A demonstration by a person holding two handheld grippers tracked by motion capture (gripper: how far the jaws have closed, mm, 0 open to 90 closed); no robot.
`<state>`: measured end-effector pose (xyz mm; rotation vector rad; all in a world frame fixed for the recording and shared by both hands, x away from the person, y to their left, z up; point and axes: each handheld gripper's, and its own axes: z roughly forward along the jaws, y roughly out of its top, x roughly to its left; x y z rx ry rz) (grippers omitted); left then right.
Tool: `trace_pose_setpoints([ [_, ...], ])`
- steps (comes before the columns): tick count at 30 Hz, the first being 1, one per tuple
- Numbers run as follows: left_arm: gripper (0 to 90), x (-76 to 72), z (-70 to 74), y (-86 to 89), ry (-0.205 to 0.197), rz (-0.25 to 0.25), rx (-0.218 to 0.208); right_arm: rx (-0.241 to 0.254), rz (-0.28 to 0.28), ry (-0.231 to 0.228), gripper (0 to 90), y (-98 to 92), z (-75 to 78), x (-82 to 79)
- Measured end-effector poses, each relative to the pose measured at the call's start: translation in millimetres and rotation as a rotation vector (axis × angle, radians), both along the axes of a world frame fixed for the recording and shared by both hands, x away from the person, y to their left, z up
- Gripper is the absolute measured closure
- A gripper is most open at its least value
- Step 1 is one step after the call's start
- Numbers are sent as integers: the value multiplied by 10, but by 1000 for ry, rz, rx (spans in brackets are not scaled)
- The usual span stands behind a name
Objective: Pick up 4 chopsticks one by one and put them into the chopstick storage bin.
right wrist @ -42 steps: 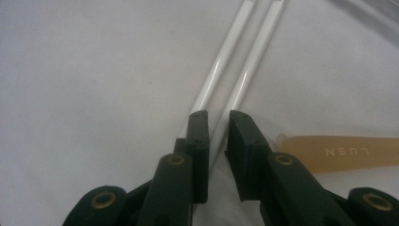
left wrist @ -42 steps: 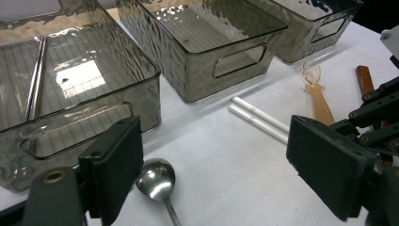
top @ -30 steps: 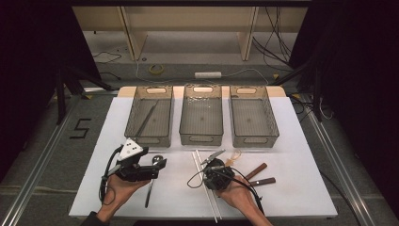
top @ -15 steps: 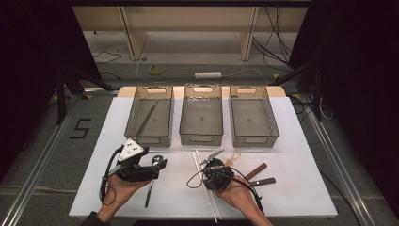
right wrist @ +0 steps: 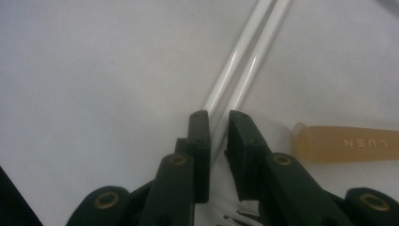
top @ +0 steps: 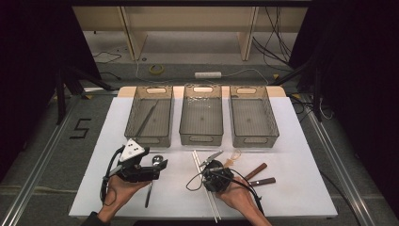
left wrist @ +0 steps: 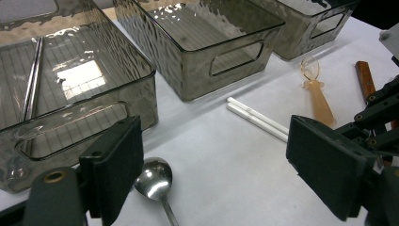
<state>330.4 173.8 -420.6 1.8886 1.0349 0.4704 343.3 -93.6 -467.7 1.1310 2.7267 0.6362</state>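
My right gripper [right wrist: 219, 115] points down at a pair of white chopsticks [right wrist: 244, 56] on the white table. Its jaws stand a narrow gap apart and have just been closing, with one chopstick running between them; I see no pad pressing on it. In the high view the right gripper [top: 212, 175] sits over the white chopsticks [top: 198, 162] at front centre. My left gripper [left wrist: 221, 160] is wide open, hovering just above a steel spoon [left wrist: 153, 181] with nothing between its jaws. In the high view the left gripper [top: 157, 168] lies beside the steel spoon [top: 149, 193].
Three smoky clear bins [top: 201, 136] stand in a row at the back; the left bin [top: 141, 134] holds metal chopsticks [left wrist: 32, 77]. An amber plastic spoon [left wrist: 317, 94] and two wooden-handled utensils [top: 259, 175] lie right of the white chopsticks.
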Motion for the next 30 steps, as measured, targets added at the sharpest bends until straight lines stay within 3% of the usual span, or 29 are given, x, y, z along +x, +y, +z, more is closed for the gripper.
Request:
trace_pose_setpoints([
  [21,191,-4,3,-4,-2,-3,1,-30,27,9,694,19,7,-38],
  [30,192,-5,2,-6,-1,-8,2,-50,17,-3,702,26,16,-54],
])
